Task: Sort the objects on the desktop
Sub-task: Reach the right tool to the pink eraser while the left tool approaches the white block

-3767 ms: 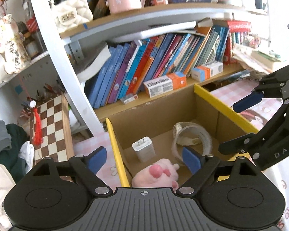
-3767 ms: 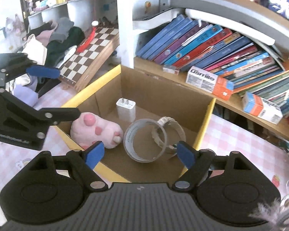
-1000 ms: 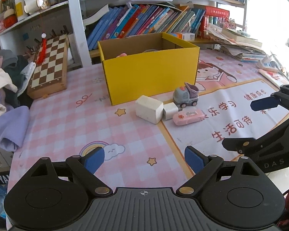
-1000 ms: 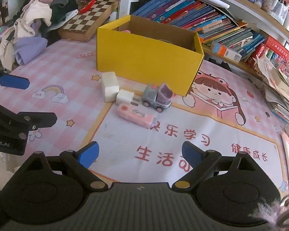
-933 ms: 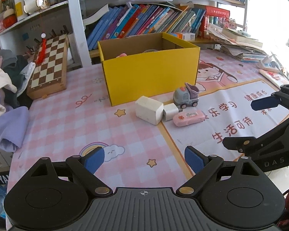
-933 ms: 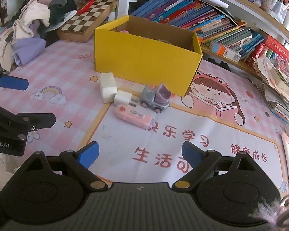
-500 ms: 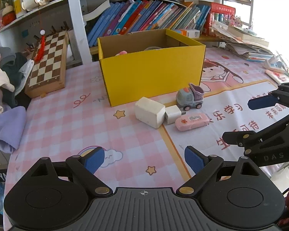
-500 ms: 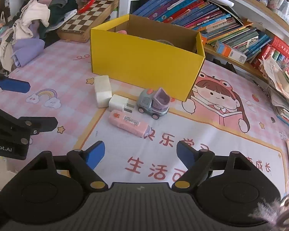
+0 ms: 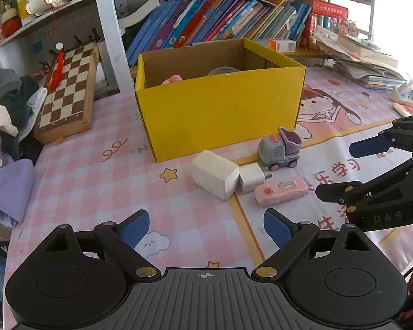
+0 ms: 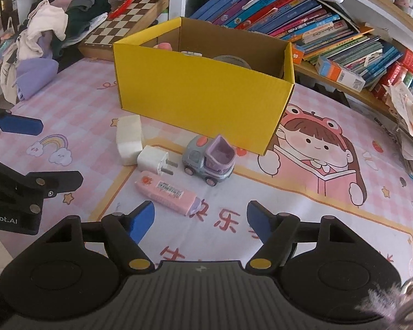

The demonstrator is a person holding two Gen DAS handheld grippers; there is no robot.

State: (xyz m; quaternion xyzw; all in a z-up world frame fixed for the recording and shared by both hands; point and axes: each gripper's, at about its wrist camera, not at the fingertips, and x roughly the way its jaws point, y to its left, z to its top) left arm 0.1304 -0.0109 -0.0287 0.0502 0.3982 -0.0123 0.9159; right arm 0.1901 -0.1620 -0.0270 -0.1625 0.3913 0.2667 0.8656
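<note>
A yellow cardboard box [image 9: 220, 112] [image 10: 201, 93] stands on the pink mat, holding a pink plush and tape rolls. In front of it lie a white block [image 9: 214, 174] [image 10: 128, 139], a white charger plug [image 9: 251, 178] [image 10: 151, 160], a grey-purple toy truck [image 9: 279, 150] [image 10: 209, 161] and a pink flat case [image 9: 280, 190] [image 10: 166, 191]. My left gripper [image 9: 206, 224] is open and empty, short of the white block. My right gripper [image 10: 199, 218] is open and empty, just short of the pink case. Each gripper shows at the side of the other's view.
A chessboard [image 9: 68, 90] leans at the left by a pile of clothes [image 10: 49, 30]. Bookshelves [image 9: 220, 19] run behind the box. Stacked papers [image 9: 363, 63] lie at the right. A printed mat [image 10: 316, 165] covers the table.
Both grippers have pulled back out of the box to a spot over the mat, then edged closer to the objects lying in front of the box. Both stay open.
</note>
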